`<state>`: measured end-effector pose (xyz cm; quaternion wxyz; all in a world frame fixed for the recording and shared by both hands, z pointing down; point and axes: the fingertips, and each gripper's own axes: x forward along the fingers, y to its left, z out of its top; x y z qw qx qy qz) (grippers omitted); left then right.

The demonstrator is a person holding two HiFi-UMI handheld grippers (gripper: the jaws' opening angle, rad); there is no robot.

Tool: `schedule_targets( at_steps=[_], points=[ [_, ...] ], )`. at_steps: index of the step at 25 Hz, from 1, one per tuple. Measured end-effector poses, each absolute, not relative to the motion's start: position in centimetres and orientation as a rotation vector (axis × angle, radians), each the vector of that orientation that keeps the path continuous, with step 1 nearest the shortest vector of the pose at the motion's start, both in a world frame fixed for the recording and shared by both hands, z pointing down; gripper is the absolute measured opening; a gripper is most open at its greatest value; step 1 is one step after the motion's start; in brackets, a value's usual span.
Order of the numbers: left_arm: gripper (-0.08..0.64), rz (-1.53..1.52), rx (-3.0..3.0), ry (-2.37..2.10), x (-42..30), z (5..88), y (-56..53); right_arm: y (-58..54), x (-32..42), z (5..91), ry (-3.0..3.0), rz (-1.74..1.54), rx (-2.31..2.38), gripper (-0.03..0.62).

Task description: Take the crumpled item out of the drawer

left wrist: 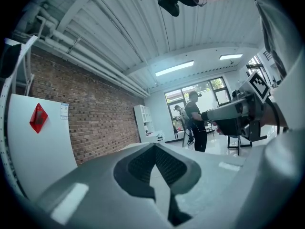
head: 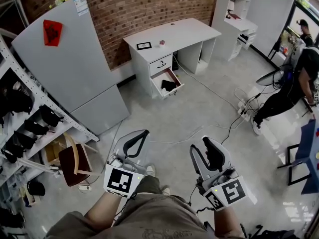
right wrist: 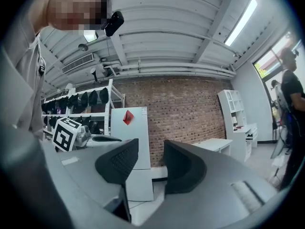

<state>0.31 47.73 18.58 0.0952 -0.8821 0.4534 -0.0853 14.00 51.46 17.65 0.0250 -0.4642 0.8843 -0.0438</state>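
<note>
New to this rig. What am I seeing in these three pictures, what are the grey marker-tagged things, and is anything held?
No robot: a person holds a claw tool in each hand. The head view looks down from the person's head at the left claw and right claw. The other two pictures come from cameras riding on each claw. The left claw's jaws are together, nothing between; the right claw's stand apart, empty. Across the floor, a white desk has an open drawer with a dark crumpled item inside.
</note>
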Motion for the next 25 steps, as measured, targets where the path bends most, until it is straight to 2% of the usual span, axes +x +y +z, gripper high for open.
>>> schedule_targets(
  at_steps=[5, 12, 25],
  points=[
    [0.000, -0.294, -2.622, 1.392, -0.4, 20.2, 46.3, 49.6, 14.5, 17.9, 2.713, -0.133, -1.450, 0.206],
    [0.000, -0.281, -2.613, 1.356, -0.1, 20.3, 41.7, 45.1, 14.4, 19.0, 2.722, -0.155, -1.461, 0.210],
    [0.000, -0.333, -2.686, 1.367, -3.3, 22.9, 24.2, 27.9, 11.9, 20.6, 2.747, -0.215, -1.545, 0.219]
  ],
)
